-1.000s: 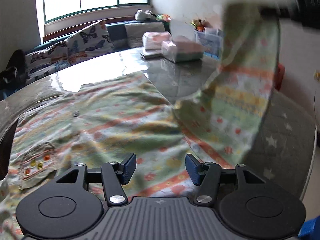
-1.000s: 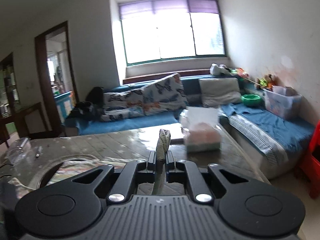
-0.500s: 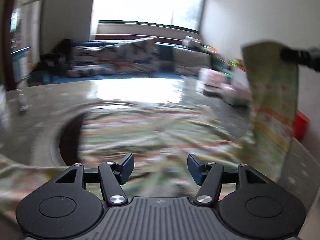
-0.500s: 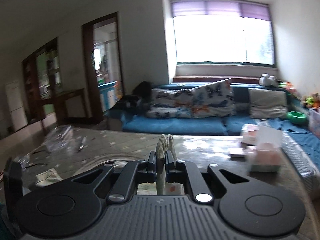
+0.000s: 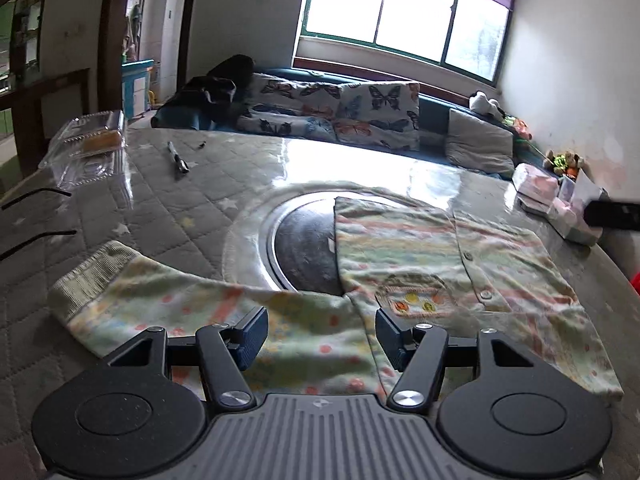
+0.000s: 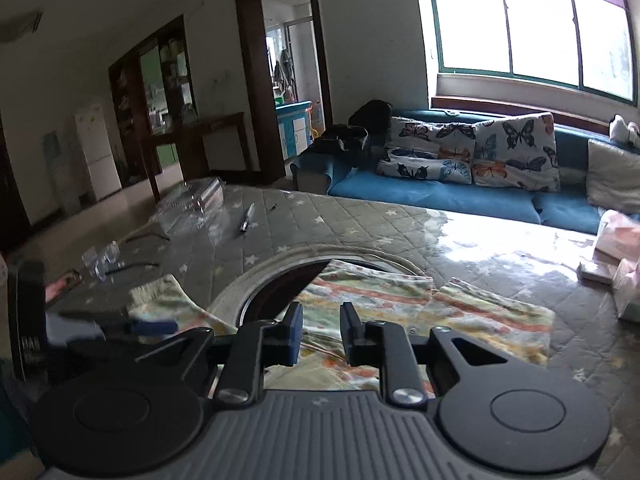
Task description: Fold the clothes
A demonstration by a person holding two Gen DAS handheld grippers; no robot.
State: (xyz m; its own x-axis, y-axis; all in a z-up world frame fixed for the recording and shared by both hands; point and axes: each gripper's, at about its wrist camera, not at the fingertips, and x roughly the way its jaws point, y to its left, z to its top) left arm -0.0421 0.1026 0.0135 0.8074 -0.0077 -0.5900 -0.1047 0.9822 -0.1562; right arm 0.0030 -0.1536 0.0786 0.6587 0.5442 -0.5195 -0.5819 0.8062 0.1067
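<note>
One shirt [image 5: 420, 264]; two grippers; two butterfly cushions [image 5: 376, 114]; perhaps two tissue packs [image 5: 536, 184].

shirt [image 5: 440, 264] on table [image 5: 168, 216], over its round inset | plastic box [image 5: 92, 144] far left | sofa [image 6: 440, 192] behind table

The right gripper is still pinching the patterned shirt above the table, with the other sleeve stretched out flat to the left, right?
Not quite. The right wrist view shows the right gripper open and holding nothing; the patterned shirt lies on the table. The sleeve does stretch out flat to the left.
</note>
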